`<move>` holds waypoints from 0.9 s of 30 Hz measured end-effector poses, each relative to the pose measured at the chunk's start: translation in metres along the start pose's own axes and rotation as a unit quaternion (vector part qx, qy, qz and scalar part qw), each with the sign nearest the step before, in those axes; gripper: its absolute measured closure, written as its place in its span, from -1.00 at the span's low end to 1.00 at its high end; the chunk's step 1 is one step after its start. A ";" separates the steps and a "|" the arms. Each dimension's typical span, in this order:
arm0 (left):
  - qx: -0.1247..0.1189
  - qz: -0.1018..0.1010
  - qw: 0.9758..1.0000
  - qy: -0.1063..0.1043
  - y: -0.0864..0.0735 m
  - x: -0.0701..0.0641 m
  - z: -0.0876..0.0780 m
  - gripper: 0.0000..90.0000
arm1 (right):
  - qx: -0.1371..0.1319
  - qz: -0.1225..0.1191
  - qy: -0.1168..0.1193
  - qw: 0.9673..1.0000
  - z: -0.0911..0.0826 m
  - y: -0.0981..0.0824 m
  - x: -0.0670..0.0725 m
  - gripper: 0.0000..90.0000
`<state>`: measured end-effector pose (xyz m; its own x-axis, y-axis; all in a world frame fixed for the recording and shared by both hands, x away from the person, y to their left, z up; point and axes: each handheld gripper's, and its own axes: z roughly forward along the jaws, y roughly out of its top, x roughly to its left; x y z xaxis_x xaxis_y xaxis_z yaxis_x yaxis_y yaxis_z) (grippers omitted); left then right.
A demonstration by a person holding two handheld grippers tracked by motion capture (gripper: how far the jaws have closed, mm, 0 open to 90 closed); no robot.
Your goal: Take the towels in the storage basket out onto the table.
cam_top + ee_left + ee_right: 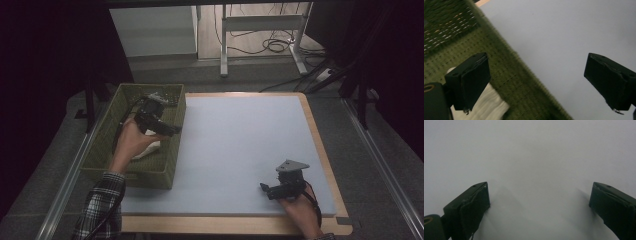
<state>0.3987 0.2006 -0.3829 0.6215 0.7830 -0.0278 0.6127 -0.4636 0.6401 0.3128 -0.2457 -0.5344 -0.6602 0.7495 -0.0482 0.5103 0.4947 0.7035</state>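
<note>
A green woven basket [120,95] stands at the table's left side on the pale blue mat [240,145]. Inside it lies a white cloth [147,149], also seen in the left gripper view as white cloth [486,105] under the left jaw. My left gripper [172,131] hovers over the basket's right wall [506,72], open, with nothing between its jaws. My right gripper [263,188] rests low over the mat near the front right corner, open and empty, jaws pointing left across the bare mat [536,170].
The mat covers a wooden tabletop [320,145]. Beyond the table's far edge stand a white table frame [260,25] and loose cables [275,45] on the floor. A metal rail [385,170] runs along the right side.
</note>
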 end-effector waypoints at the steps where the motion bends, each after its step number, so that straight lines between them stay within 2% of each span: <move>1: 0.001 -0.002 1.000 0.004 -0.001 0.004 -0.002 -0.85 | 0.000 0.000 0.000 1.000 0.000 0.000 0.000 -0.93; 3: 0.002 -0.004 1.000 0.007 -0.003 0.008 -0.003 -0.85 | 0.000 0.000 0.000 1.000 0.000 0.000 0.000 -0.93; 4: 0.001 -0.009 1.000 0.015 -0.005 0.015 -0.005 -0.85 | 0.000 0.000 0.000 1.000 0.000 0.000 0.000 -0.93; 5: 0.001 -0.009 1.000 0.015 -0.005 0.015 -0.005 -0.85 | 0.000 0.000 0.000 1.000 0.000 0.000 0.000 -0.93; 7: 0.002 -0.019 1.000 0.020 -0.010 0.027 -0.006 -0.85 | 0.000 0.000 0.000 1.000 0.000 0.000 0.000 -0.93; 12: 0.017 -0.032 0.999 0.034 -0.019 0.043 0.000 -0.88 | 0.000 0.000 0.000 1.000 0.000 0.000 0.000 -0.93; 22: 0.040 -0.079 0.995 0.047 -0.046 0.075 0.029 -0.95 | 0.000 0.000 0.000 1.000 0.000 0.000 0.000 -0.93; 27: 0.062 -0.093 0.992 0.053 -0.054 0.086 0.045 -0.97 | 0.000 0.000 0.000 1.000 0.000 0.000 0.000 -0.93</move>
<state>0.4410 0.2749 -0.4546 0.4413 0.8960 -0.0504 0.7711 -0.3498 0.5320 0.3129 -0.2457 -0.5344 -0.6606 0.7492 -0.0478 0.5103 0.4949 0.7033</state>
